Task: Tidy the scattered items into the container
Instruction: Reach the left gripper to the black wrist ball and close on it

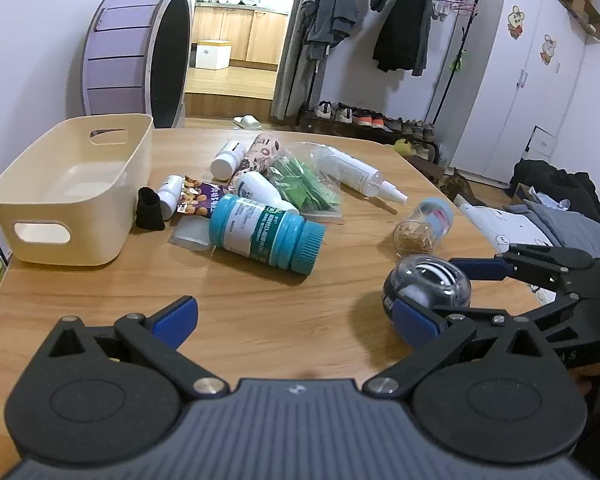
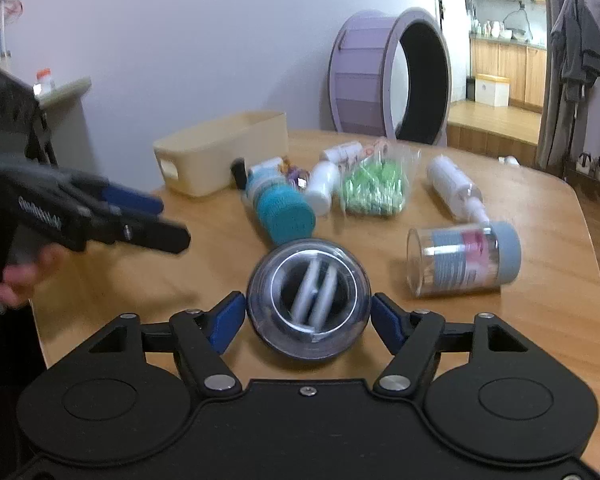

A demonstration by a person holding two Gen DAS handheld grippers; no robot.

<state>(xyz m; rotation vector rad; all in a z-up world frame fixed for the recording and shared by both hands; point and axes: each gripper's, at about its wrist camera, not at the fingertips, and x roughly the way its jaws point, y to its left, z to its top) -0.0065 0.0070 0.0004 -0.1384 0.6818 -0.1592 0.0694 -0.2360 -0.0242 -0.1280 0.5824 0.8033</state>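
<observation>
- Near the table's front edge, the right gripper [image 2: 307,316] is bracketing a clear, dark-banded plastic gyro ball [image 2: 307,300], its blue pads [image 2: 228,320] sitting at the ball's two sides, about half spread; whether they are pressing yet is hard to call.
- That ball is resting on the wooden table [image 1: 260,312], well apart from the cream plastic basket [image 1: 72,192] at the far left.
- It is looking smooth, round and hard, probably weighty for its size with the rotor inside, so it is likely to slip or roll; the widest band is the place to squeeze.
- Meanwhile the left gripper [image 1: 296,320] is hovering with its jaws spread wide and nothing between them.
- Behind, a teal-capped bottle [image 1: 266,232], a green-filled clear bag [image 1: 303,188] and a white spray bottle [image 1: 359,176] are lying in a heap.
- Labels are blurring out, the heap's lower pieces are covering each other, and the ball's underside is hiding from both cameras.
</observation>
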